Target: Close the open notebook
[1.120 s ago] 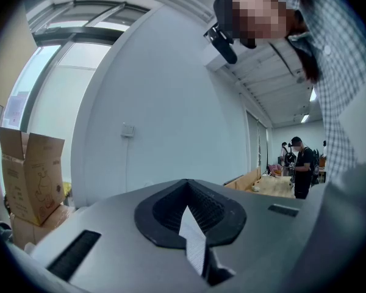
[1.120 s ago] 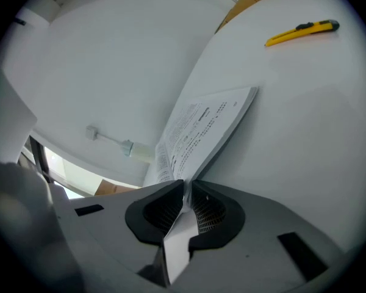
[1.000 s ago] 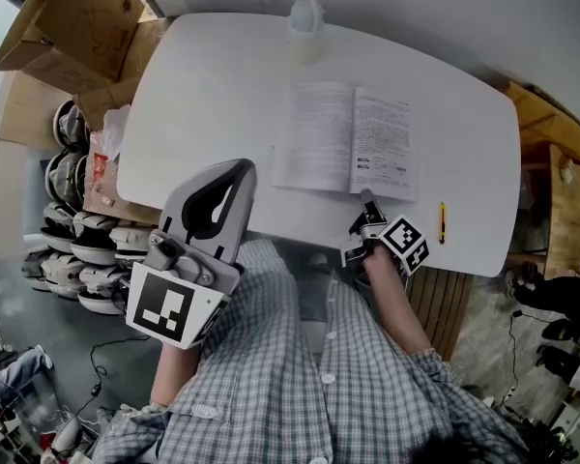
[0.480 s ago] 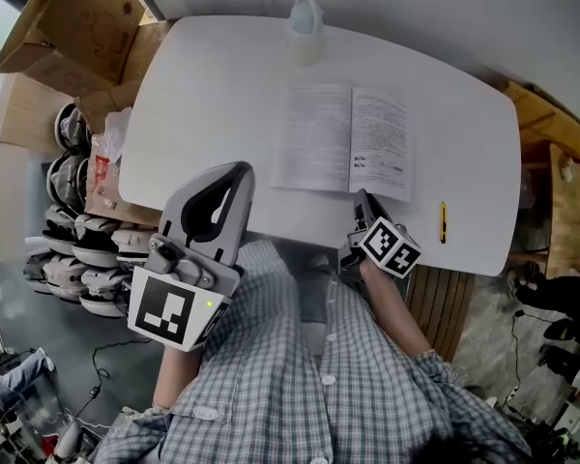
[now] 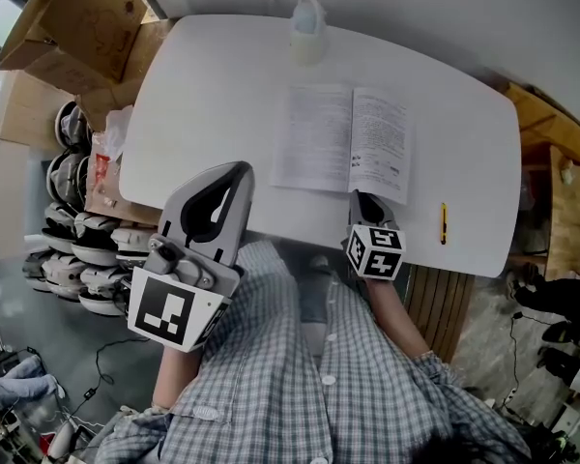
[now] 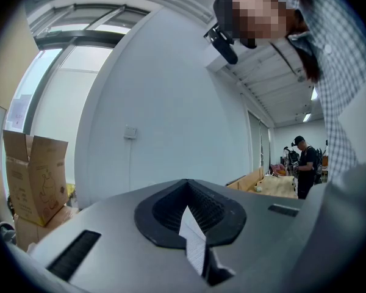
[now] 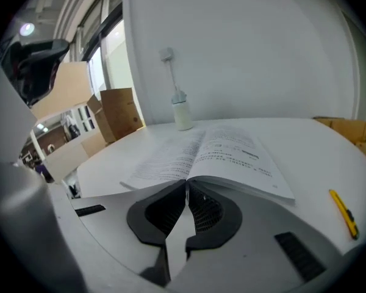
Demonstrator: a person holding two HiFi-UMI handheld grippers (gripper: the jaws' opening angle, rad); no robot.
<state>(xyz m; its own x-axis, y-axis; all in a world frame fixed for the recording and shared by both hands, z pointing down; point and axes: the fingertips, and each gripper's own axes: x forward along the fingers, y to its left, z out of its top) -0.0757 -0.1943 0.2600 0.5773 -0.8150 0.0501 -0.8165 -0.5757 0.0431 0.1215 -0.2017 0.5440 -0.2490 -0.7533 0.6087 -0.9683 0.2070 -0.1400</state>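
The open notebook (image 5: 343, 143) lies flat on the white table (image 5: 213, 85), printed pages up. My right gripper (image 5: 361, 199) sits at its near edge, just right of the spine. In the right gripper view the notebook (image 7: 226, 154) fills the space just beyond the right gripper (image 7: 186, 183), whose jaws have just been closing and now meet at the tips with nothing between them. My left gripper (image 5: 239, 169) hangs shut over the table's near edge, left of the notebook and apart from it. In its own view the left gripper (image 6: 188, 183) faces a wall, with no notebook in sight.
A white bottle (image 5: 306, 27) stands at the far table edge behind the notebook. A yellow pen (image 5: 443, 222) lies to the right near the front edge. Cardboard boxes (image 5: 68, 17) and stacked helmets (image 5: 72, 249) are on the floor at the left.
My right gripper has rolled, turning its marker cube, and edged up toward the notebook's near edge. The left gripper and the notebook have stayed put.
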